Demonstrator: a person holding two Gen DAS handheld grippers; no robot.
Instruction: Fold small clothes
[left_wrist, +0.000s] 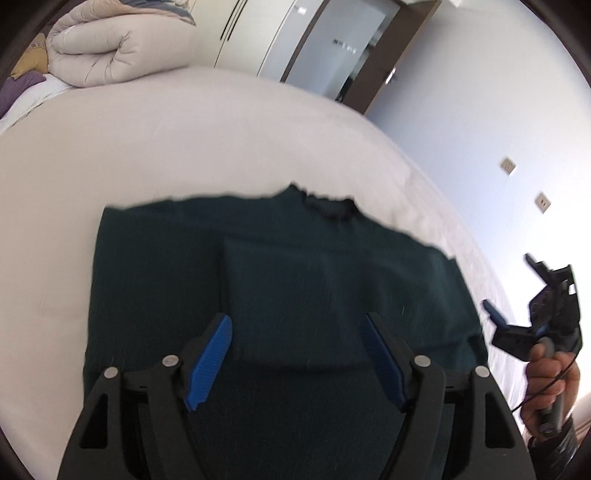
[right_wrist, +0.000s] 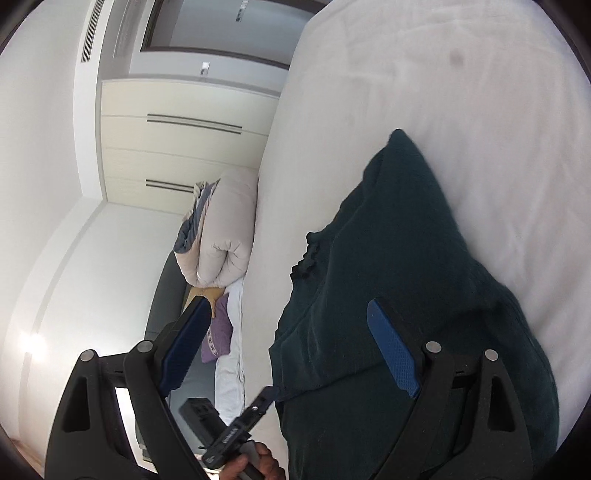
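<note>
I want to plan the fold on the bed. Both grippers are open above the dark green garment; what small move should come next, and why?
Probably lower the left gripper onto the near edge of the dark green garment and close. Its jaws are open and hold nothing, the cloth lies partly folded on the white bed, and the right gripper is open too.

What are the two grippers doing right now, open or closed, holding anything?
Left gripper: open, holding nothing.
Right gripper: open, holding nothing.

White bed — dark green garment, rolled duvet
</note>
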